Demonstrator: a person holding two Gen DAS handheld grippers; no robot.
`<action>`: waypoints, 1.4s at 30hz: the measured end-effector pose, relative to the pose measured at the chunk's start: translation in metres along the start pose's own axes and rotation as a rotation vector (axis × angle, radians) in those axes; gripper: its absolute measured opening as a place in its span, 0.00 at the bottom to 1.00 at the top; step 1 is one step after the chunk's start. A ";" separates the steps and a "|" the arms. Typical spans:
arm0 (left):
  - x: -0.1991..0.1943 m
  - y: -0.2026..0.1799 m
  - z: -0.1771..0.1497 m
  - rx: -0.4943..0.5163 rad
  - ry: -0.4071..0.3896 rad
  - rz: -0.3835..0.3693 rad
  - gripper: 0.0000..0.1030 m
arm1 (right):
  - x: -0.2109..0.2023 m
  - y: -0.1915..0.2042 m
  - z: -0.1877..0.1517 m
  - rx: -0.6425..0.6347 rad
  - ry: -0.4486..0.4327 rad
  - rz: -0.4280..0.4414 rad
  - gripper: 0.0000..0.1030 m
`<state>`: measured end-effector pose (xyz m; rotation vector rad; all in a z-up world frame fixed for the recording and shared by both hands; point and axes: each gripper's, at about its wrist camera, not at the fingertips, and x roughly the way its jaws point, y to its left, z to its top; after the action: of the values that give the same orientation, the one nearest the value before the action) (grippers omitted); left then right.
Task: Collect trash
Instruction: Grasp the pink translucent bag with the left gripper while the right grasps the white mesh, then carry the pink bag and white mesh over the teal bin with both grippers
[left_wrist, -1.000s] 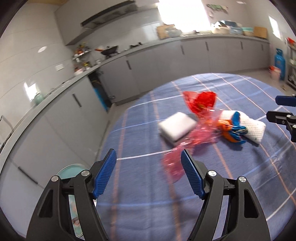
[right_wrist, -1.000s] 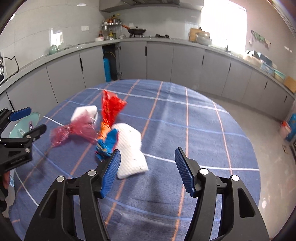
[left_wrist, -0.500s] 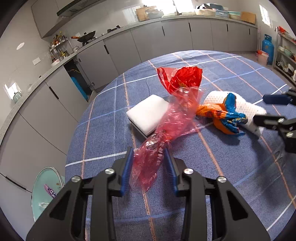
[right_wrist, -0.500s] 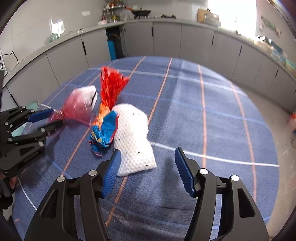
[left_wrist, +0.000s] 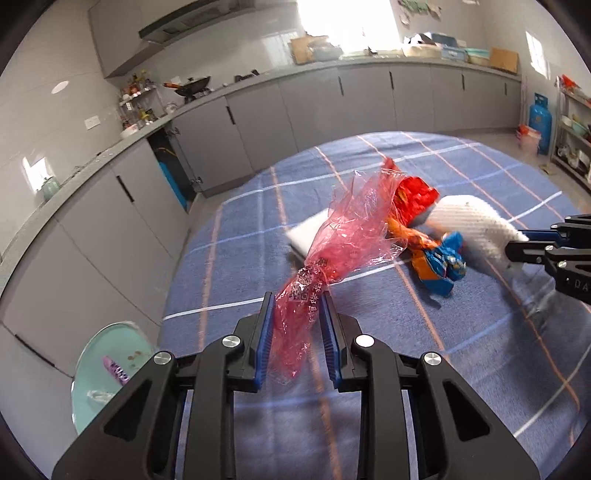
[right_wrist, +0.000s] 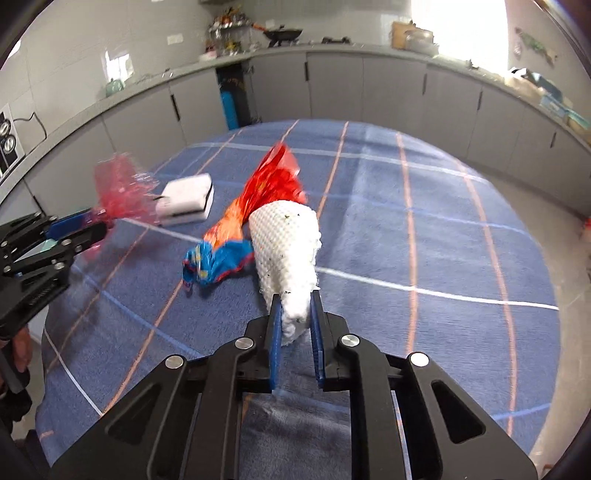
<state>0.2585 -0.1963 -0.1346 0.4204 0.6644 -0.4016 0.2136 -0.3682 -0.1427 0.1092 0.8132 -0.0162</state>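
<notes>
While my left hand-held gripper (left_wrist: 297, 314) is closing on the pink cellophane wrapper (left_wrist: 351, 236), its blue pads press the twisted, printed end and the rest flares up clear of the tabletop (left_wrist: 461, 354) — a round one under a blue checked cloth. My right hand-held gripper (right_wrist: 294, 312) is closing too, its pads pinching the narrow end of the white foam net (right_wrist: 286, 243), whose wide end leans toward the red-and-orange snack bag (right_wrist: 264, 195). That bag lies on the cloth, its blue crumpled end (right_wrist: 218, 260) just beside the net. A white sponge block (right_wrist: 186, 199) sits near the wrapper — apart from both grippers.
</notes>
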 end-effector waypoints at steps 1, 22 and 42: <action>-0.006 0.005 -0.001 -0.014 -0.009 0.005 0.24 | -0.006 0.001 0.000 0.002 -0.018 -0.013 0.15; -0.096 0.093 -0.031 -0.232 -0.162 0.182 0.24 | -0.048 0.089 0.041 -0.082 -0.289 0.104 0.15; -0.122 0.158 -0.060 -0.331 -0.186 0.328 0.24 | -0.042 0.178 0.071 -0.184 -0.367 0.229 0.15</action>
<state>0.2175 -0.0065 -0.0585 0.1681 0.4584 -0.0153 0.2465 -0.2001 -0.0475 0.0234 0.4289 0.2479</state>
